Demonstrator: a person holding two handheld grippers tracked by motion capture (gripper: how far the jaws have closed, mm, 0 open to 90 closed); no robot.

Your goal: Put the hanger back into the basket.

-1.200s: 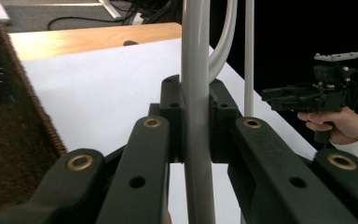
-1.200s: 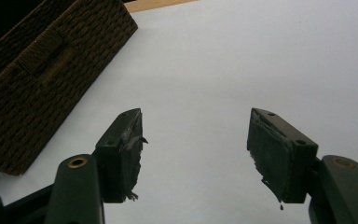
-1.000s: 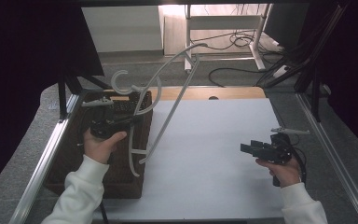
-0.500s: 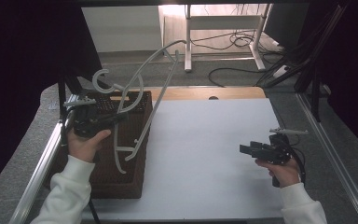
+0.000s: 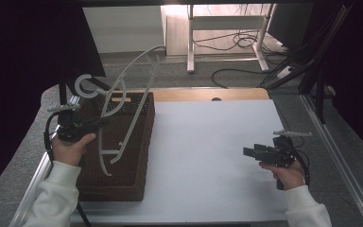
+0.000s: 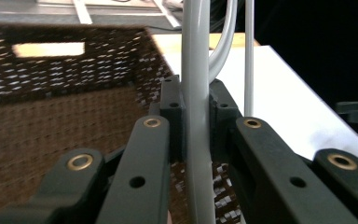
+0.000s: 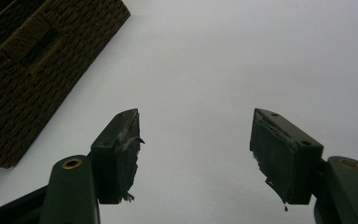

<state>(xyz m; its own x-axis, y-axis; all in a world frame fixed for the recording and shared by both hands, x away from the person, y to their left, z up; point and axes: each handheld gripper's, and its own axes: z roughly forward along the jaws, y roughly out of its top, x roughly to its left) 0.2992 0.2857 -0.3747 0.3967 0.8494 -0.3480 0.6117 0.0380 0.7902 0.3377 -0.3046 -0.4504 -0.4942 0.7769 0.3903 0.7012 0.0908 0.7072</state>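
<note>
One white hanger (image 5: 123,113) is clamped in the left gripper (image 5: 82,127) at the left of the frame, above the woven basket (image 5: 132,175). Its carrying step seems underway; next it must probably be lowered inside. At lower right, the right gripper (image 5: 255,152) waits wide and empty.

Looks like a lab/test room to me: white surface (image 5: 208,156) w/ metal rails (image 5: 333,142), loose cables (image 5: 236,45) on grey carpet, desk legs (image 5: 190,42) behind.

hanger (image 5: 123,111) over basket (image 5: 132,177), basket left on table (image 5: 208,142)
</note>
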